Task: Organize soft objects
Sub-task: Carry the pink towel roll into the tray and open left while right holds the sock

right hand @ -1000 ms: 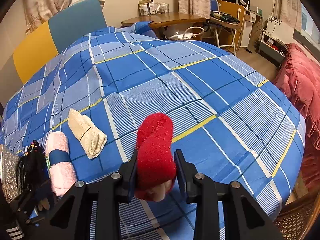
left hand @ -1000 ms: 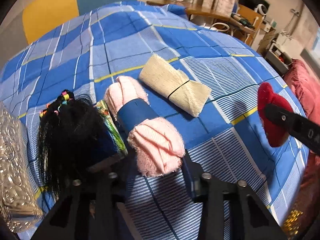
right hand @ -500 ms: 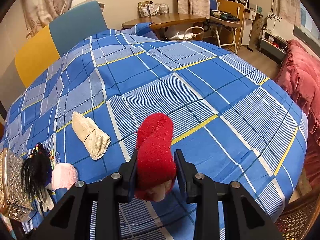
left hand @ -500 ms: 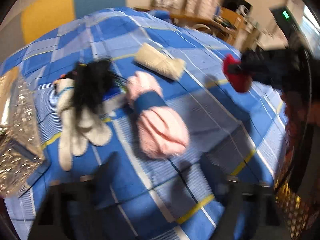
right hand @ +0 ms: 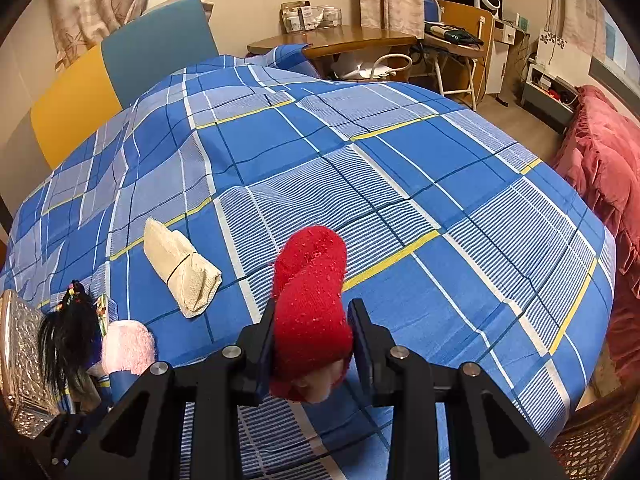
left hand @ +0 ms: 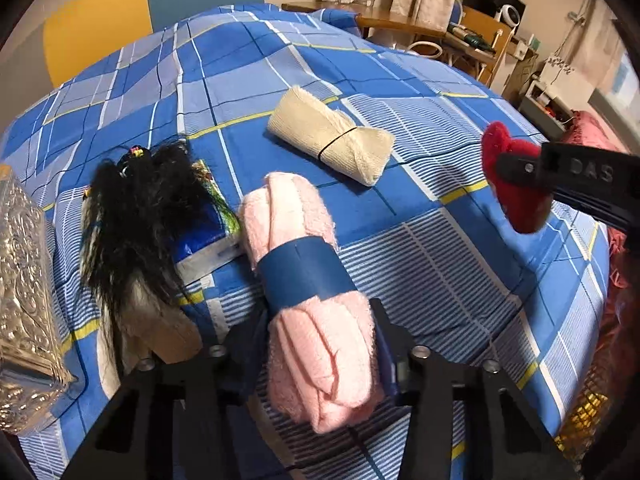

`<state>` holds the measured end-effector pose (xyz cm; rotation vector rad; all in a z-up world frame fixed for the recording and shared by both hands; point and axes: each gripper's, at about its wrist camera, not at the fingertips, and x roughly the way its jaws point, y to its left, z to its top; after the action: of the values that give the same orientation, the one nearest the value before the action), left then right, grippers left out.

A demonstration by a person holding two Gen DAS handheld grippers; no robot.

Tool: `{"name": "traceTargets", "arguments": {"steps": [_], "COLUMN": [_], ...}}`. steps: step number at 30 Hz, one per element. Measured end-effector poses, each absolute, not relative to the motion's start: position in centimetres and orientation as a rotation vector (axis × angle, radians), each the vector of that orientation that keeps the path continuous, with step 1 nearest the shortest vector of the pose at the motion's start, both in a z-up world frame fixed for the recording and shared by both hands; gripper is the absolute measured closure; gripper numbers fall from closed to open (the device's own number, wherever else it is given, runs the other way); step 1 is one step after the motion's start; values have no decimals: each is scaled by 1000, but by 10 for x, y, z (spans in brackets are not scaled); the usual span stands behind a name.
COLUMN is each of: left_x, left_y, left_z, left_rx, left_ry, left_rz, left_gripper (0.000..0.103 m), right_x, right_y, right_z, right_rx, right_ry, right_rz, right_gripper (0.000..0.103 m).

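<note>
A pink towel roll [left hand: 296, 216] with a blue band lies on the blue plaid bed [left hand: 440, 260]. Its near end sits between the jaws of my left gripper [left hand: 318, 336], which are closing and press on both its sides. In the right wrist view the roll [right hand: 128, 346] shows at the lower left. My right gripper [right hand: 312, 332] is shut on a red sock [right hand: 310, 280] and holds it above the bed; the left wrist view has the sock [left hand: 516, 184] at the right. A cream cloth roll [left hand: 332, 146] tied with a black band lies beyond the pink one.
Left of the pink roll lie a black-haired doll [left hand: 136, 208], a blue packet [left hand: 204, 232] and an embossed silver box [left hand: 24, 300]. A red quilt [right hand: 600, 168] and a wicker basket [right hand: 592, 452] are off the bed's right side. A wooden desk [right hand: 332, 40] stands behind.
My left gripper let go of the pink roll, drew back with its jaws wide, then came forward and closed round the roll again. The right gripper and the red sock have stayed put.
</note>
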<state>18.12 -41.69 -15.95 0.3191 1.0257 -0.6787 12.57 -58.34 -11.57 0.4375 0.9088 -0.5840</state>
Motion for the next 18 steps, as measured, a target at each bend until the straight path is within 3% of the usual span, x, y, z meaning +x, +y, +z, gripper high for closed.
{"name": "traceTargets", "arguments": {"steps": [18], "left_x": [156], "left_y": [-319], "left_z": [-48], "left_rx": [117], "left_ry": [835], "left_rz": [-790], "left_gripper": [64], "right_x": [130], "right_y": [-569], "right_z": [-111], "right_rx": [355], "right_ry": [891], "right_rz": [-557], "right_gripper": [70]}}
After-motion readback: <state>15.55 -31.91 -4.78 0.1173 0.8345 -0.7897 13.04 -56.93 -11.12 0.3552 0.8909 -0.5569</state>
